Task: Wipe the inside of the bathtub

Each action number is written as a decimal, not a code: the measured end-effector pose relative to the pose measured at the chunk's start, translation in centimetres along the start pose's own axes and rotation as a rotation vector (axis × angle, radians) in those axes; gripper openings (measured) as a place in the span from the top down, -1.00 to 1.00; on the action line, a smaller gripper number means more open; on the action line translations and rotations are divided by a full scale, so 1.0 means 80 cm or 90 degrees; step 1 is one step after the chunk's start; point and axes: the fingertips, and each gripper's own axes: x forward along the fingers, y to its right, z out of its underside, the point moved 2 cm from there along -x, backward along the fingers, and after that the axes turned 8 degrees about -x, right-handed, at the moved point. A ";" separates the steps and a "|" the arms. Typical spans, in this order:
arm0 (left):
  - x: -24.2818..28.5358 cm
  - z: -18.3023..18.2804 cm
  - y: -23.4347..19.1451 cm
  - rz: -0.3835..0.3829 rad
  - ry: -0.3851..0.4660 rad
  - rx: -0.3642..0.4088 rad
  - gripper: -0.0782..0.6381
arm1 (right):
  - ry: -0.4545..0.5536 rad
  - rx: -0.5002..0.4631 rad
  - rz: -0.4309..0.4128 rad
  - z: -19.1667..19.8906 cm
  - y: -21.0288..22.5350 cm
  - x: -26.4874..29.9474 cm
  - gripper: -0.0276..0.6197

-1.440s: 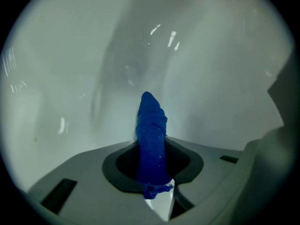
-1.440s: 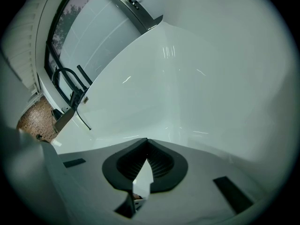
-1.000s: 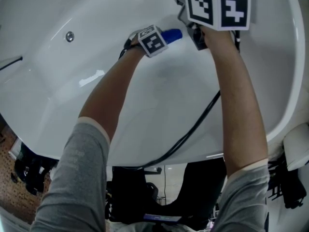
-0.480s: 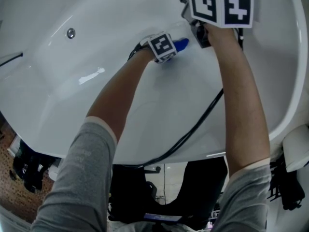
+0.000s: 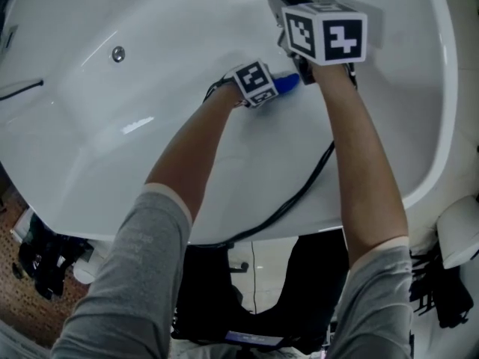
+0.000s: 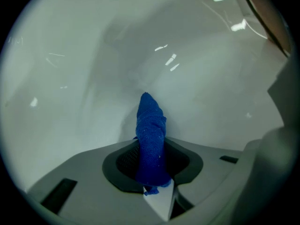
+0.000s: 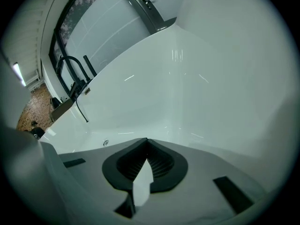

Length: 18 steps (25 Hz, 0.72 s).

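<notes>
Cloth (image 6: pixel 151 135) juts forward, pinched between fingers (image 6: pixel 124 161) of the left gripper (image 6: pixel 152 167).

A bunched blue cloth (image 6: pixel 151 135) juts toward the inside of the white bathtub (image 5: pixel 150 43).

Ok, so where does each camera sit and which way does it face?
Head view: on the person's head, looking steeply down into the bathtub; both forearms, the left hand-held gripper and the right hand-held gripper show.
Left gripper view: on the left hand-held gripper, facing the bathtub wall; its jaws, shut on the blue cloth, show.
Right gripper view: on the right hand-held gripper, facing across the bathtub; its empty shut jaws show.
Shared: head and left gripper views both show the blue cloth.
</notes>
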 end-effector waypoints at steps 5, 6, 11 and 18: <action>-0.019 0.000 0.016 0.036 -0.001 -0.006 0.47 | 0.041 -0.057 0.057 -0.004 0.000 -0.008 0.89; -0.024 0.000 0.019 0.041 0.002 -0.012 0.47 | 0.049 -0.065 0.068 -0.008 0.002 -0.012 0.89; -0.049 -0.007 0.047 0.054 0.015 -0.018 0.47 | 0.102 -0.095 0.097 -0.035 0.002 -0.049 0.89; -0.085 -0.015 0.094 0.068 0.017 -0.012 0.47 | 0.120 -0.130 0.113 -0.067 -0.020 -0.090 0.89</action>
